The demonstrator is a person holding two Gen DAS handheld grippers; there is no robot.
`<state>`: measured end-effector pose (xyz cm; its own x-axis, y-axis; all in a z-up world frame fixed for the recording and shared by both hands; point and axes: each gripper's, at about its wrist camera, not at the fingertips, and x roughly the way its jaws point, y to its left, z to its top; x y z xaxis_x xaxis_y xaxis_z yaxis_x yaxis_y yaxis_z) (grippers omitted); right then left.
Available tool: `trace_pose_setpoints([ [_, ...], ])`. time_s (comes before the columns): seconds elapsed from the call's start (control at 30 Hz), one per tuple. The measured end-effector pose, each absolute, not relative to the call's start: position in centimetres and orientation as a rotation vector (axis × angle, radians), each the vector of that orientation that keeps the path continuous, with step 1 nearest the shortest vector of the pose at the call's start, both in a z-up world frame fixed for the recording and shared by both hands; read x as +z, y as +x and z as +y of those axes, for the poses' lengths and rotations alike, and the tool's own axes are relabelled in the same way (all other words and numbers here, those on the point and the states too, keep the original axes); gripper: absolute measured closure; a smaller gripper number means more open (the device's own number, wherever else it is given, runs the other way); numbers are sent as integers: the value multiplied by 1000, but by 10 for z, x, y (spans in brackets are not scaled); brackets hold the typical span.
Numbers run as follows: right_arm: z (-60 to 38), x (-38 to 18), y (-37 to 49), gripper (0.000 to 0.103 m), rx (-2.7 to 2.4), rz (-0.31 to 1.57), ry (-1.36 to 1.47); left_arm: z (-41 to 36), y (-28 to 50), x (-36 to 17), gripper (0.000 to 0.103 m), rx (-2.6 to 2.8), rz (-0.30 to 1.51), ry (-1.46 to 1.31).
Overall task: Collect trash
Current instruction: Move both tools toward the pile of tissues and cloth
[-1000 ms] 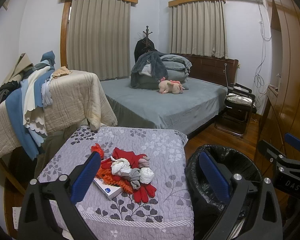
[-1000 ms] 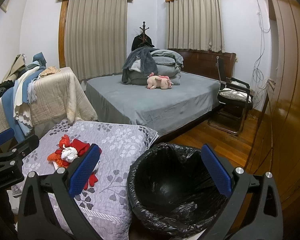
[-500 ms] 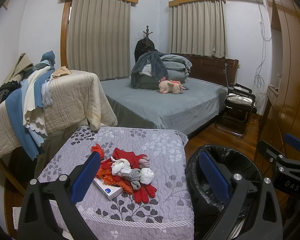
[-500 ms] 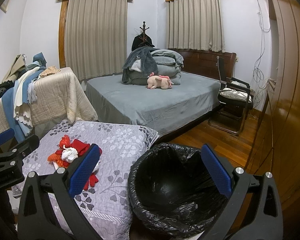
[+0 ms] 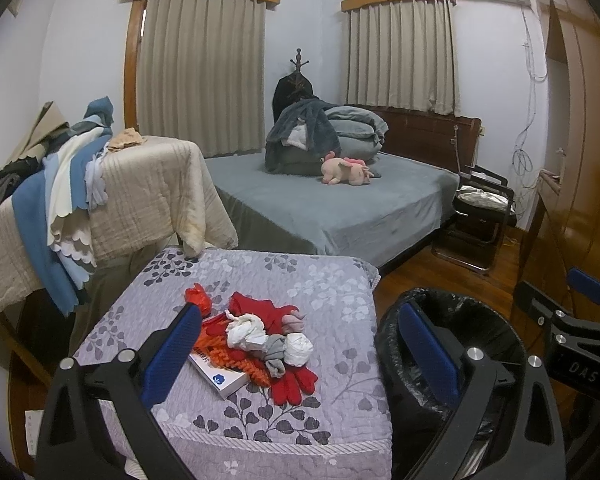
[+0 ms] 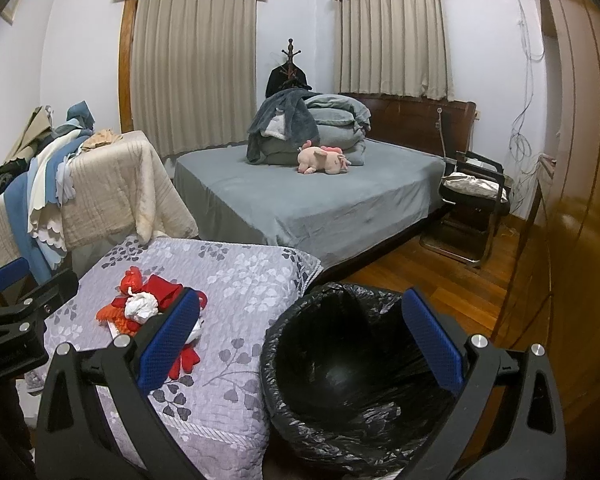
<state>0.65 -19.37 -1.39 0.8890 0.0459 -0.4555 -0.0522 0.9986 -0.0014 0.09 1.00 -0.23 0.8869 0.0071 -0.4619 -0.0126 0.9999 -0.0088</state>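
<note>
The left gripper (image 5: pixel 296 344) hung with its blue-padded jaws spread wide and nothing between them. The right gripper (image 6: pixel 300 340) was likewise spread wide and empty.

Ahead of the left gripper, between its fingers in the left wrist view, a small heap of trash (image 5: pixel 256 340) lay on a low surface covered by a grey quilt with a leaf print (image 5: pixel 300 280). The heap ran long from far-left to near-right: a crumpled red-orange bag (image 5: pixel 198 300) at the far end, then red cloth, a knotted white wad (image 5: pixel 246 330), a grey scrap, a white ball (image 5: pixel 299 349), and a red glove (image 5: pixel 294 386) whose fingers pointed toward the gripper at the near end. Under the heap's left side lay a flat white box (image 5: pixel 220 378), its long axis slanting from far-left to near-right.

Just right of the quilted surface, partly behind the left gripper's right finger, stood a bin lined with a black bag (image 5: pixel 452 320). From the right gripper it sat directly ahead and below, its mouth open between the fingers, the inside dark.

Beyond lay a bed with a grey cover (image 6: pixel 308 200), folded bedding and a pink plush toy (image 6: pixel 324 160) on it. To the far left hung draped blankets (image 5: pixel 140 192); to the right stood a black chair (image 6: pixel 472 196) on a wooden floor (image 6: pixel 420 268). Beige curtains (image 5: pixel 204 68) covered two windows.
</note>
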Motion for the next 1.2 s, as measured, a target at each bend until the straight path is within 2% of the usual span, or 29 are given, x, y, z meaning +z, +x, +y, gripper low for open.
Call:
trace_pose_setpoints([
  [0.43,-165,-40,41,5,127,505,-22,43,21,-38,6,83,505,-22],
  [0.73,-127,-87,93,5,194,587,-7,91,49,-74,6,175,534,-15],
  [0.97,-91,-133,137,19,222,667,-41,112,75,-108,6,203,580,5],
  [1.2,-55,-175,165,25,268,754,-103,129,99,-140,12,198,641,-27],
])
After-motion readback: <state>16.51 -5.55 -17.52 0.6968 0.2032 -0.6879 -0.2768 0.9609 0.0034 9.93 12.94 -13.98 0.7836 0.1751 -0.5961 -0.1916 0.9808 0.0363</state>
